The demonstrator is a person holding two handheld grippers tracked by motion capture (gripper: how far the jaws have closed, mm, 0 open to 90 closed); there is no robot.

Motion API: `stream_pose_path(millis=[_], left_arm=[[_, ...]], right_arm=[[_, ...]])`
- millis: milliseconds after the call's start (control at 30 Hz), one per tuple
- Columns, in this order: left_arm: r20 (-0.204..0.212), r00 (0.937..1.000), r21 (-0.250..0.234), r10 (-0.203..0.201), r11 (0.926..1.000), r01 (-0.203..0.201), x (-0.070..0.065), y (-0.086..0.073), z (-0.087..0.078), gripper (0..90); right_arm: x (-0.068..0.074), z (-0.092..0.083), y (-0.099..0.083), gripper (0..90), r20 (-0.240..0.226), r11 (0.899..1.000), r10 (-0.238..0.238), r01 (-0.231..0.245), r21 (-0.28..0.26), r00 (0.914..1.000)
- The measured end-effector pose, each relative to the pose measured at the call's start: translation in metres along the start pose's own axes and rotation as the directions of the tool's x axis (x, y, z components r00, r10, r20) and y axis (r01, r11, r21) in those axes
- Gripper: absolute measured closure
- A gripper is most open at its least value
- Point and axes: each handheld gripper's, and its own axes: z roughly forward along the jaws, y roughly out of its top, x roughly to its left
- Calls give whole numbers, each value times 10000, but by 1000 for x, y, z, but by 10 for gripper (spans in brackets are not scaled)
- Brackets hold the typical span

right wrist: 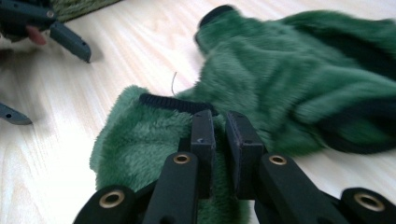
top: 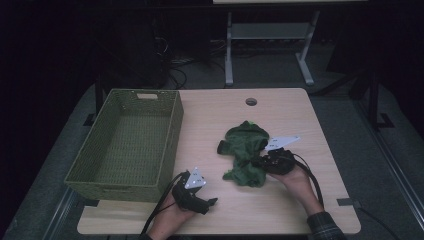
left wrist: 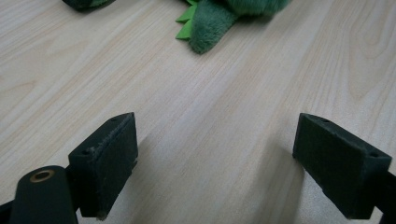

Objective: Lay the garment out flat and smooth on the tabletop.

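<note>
The R gripper (right wrist: 219, 140) is held low over the table's near-right part, w/ its jaws drawn nearly together and clamped on a fold of the green plush garment (top: 246, 153); in the right gripper view the two black pads (right wrist: 204, 140) are seen pressed into the fuzzy fabric just near of a dark ribbed hem. In the high view this gripper (top: 263, 162) is seen at the garment's right edge, gripped by the person's right hand (top: 295, 180), w/ its cable trailing back toward the near edge and the grey three-cornered plate tilted up above it. The garment is spread in a crumpled heap on the wooden table (top: 310, 130), approx. at centre, slightly right, w/ dark trim visible at its left and a small bright-green bit at its far end. The L gripper (left wrist: 215, 154) is held well apart from the garment, near the table's near edge, left of centre; its jaws are spread wide w/ bare tabletop between them, nothing gripped. In the high view it (top: 207, 202) is seen pointing right, held by the left hand (top: 172, 215). Further left, a green woven basket (top: 170, 145) is stood on the table's left side, overhanging the left edge.
</note>
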Motion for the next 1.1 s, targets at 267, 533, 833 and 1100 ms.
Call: stream_pose_path(millis=[267, 533, 833, 1100], left_arm=[[1, 10000, -6, -7, 10000, 7, 0, 0, 0, 132], [21, 10000, -1, 9, 10000, -9, 0, 0, 0, 129], [45, 10000, 123, -11, 9999, 11, 1, 3, 1, 132], [392, 9985, 296, -379, 9989, 368, 5, 18, 2, 144]], right_arm=[[10, 23, -3, 837, -38, 9962, -450, 451, 747, 9990], [7, 17, -1, 793, 77, 9980, -264, 260, 569, 9996], [-1, -7, 2, 691, 186, 9994, 271, -267, -208, 9995], [-8, -20, 3, 658, 471, 9967, 776, -763, -281, 9959]])
